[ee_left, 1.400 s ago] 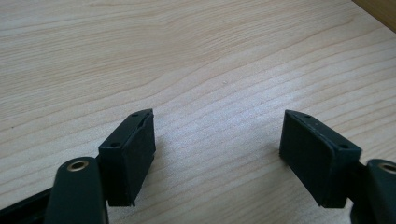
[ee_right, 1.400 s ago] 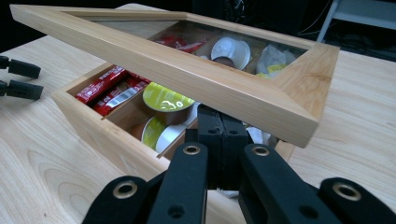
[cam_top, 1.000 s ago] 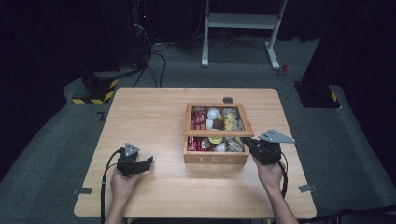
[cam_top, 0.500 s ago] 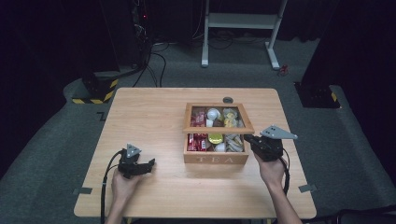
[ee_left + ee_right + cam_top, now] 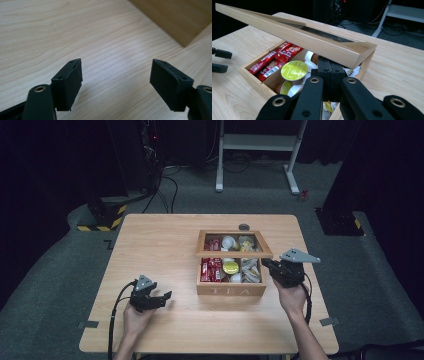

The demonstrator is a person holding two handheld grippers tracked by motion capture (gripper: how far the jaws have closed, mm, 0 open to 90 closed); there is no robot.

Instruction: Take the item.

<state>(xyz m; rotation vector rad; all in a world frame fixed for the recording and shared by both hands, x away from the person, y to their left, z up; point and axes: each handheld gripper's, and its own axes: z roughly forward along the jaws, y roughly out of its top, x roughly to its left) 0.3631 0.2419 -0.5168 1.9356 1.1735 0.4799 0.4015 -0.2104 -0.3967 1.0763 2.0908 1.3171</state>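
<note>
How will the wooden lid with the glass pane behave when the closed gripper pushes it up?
The wooden lid looks stiff, so it should swing as one piece. Half raised on the right gripper, it would probably drop if released. Its pane may be fragile.

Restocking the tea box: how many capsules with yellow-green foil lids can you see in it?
2: one capsule sits beside the red sachets; a second capsule lies just below it toward the box front wall, partly covered. Others may be hidden under the half-raised lid.

Pale light-wood table (image 5: 165,240) with fine grain, smooth, bit of a soft sheen. Honey-coloured wooden tea box (image 5: 253,75) with a wood-framed glass-paned lid (image 5: 294,35), all satin-looking. Glossy red foil-type sachets (image 5: 273,62) and shiny lime-green foil-topped capsules (image 5: 294,70) inside. Matt black plastic right gripper (image 5: 331,72), brassy metal rivets; left gripper (image 5: 116,82) pads matt, rubbery.
</note>
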